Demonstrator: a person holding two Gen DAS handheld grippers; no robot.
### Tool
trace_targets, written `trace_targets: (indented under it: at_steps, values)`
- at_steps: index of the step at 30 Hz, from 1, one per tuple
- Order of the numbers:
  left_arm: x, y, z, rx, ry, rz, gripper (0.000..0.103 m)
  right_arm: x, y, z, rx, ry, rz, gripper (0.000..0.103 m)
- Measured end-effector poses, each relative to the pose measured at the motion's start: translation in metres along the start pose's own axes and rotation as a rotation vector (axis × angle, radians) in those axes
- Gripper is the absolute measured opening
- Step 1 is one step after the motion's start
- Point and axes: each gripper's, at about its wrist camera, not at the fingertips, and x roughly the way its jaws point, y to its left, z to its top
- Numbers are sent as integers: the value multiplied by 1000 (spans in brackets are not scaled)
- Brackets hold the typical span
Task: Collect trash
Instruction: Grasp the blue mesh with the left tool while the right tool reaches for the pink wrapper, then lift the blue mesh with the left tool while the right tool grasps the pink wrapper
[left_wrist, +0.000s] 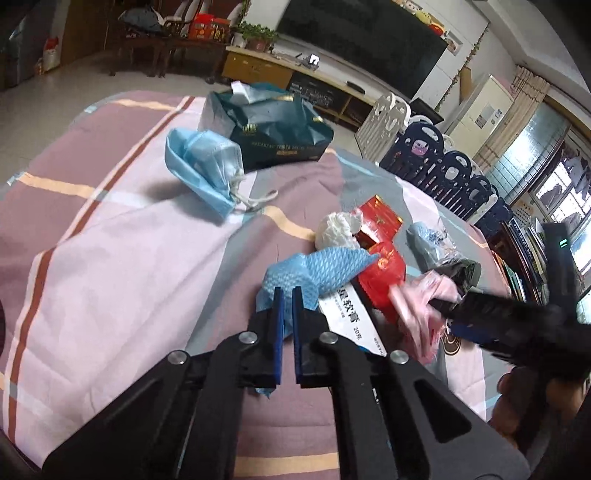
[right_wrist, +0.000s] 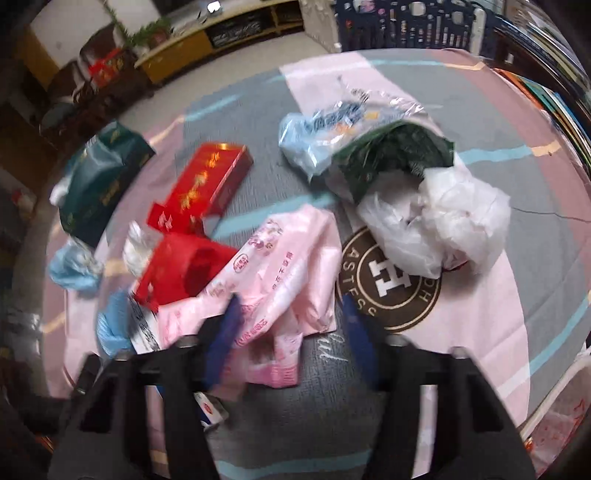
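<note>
- Closest to the left wrist camera, the left gripper (left_wrist: 287, 295) is pinching a blue textured glove (left_wrist: 314, 271) between fingers drawn nearly together, the glove spreading toward 1 o'clock.
- Nearest the right wrist camera, the right gripper (right_wrist: 291, 317) is reaching with its fingers spread wide, straddling a pink printed plastic bag (right_wrist: 280, 280); nothing is clamped yet.
- Trash is lying scattered on the patchwork cloth (left_wrist: 110, 229): a red carton (right_wrist: 207, 184) at 11 o'clock of the right gripper, a crumpled white plastic bag (right_wrist: 443, 221) at 2 o'clock, a clear bag with dark green wrapper (right_wrist: 369, 147) at 1 o'clock.
- In the left view, a blue face mask (left_wrist: 203, 166) and a dark green tissue pack (left_wrist: 273, 129) are sitting at 11 o'clock, well apart from the glove.
- Judging by this, the picking-up step is under way: glove secured, pink bag being lined up.
- Next, the right fingers likely need closing on a raised fold of the pink bag before lifting; the thin film could slip or drag neighbouring pieces along.
</note>
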Motion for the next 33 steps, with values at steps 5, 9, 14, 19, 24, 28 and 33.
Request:
trace_targets:
  at_steps: [5, 9, 14, 19, 24, 28, 33]
  values:
    - [-14, 6, 0, -34, -40, -40, 5, -27, -2, -19, -152, -49, 44, 15]
    - [-18, 18, -3, -95, -37, -70, 5, -58, -2, -42, -385, -76, 30, 15]
    - [-16, 22, -5, -122, -21, -89, 5, -70, -11, -75, -602, -96, -104, 38]
    - [-10, 19, -4, -115, 7, -82, 13, -65, -43, -80, -410, -72, -27, 78]
    - [-4, 16, -4, -101, 29, -69, 37, -37, -44, -91, -338, -1, -21, 76]
    - [0, 11, -3, -78, 38, -69, 40, -32, -38, -98, -352, -4, 12, 41]
    - [3, 11, -2, -82, 37, -65, 41, -34, -36, -106, -366, -27, 9, 34]
